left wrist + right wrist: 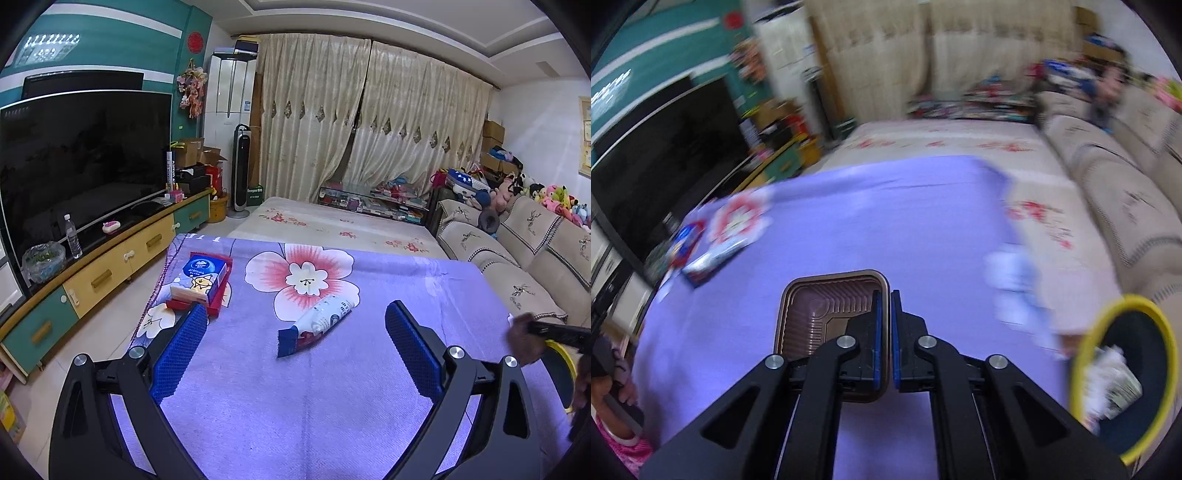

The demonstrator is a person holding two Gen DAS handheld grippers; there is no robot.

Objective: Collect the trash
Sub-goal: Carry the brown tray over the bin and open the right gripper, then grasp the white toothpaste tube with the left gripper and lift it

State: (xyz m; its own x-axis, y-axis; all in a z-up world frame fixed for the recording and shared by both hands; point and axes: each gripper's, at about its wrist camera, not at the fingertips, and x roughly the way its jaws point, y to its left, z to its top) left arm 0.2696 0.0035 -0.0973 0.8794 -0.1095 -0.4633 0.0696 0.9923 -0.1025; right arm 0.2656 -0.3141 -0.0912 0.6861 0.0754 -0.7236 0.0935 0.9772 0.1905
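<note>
The surface (332,406) is covered by a purple cloth printed with a large pink flower.

The left claw (295,314) is held over the near part of the cloth with its blue-padded fingers (410,350) spread wide apart; nothing is gripped between them. Just beyond the fingers, a crumpled white snack wrapper (317,325) with a dark blue torn end is seen lying on the cloth, partly over the flower print. To its left, a blue tissue pack (203,277) is seen resting in a red box tray (216,306), close to the left finger.

The right claw (885,295) is closed, its pads brought together on the right-hand rim of a brown plastic food tray (820,314). The tray is square with rounded corners and ribbed inside, and is seen above the purple cloth; whether it is lifted clear cannot be told. The right wrist view is blurred by motion.

At the right of that view, a yellow-rimmed bin (1126,369) with a dark liner is seen below the cloth's edge, with crumpled paper trash (1115,384) inside it. A blurred white and pale blue object (1015,284) is seen near the cloth's right edge; its nature cannot be told.
</note>
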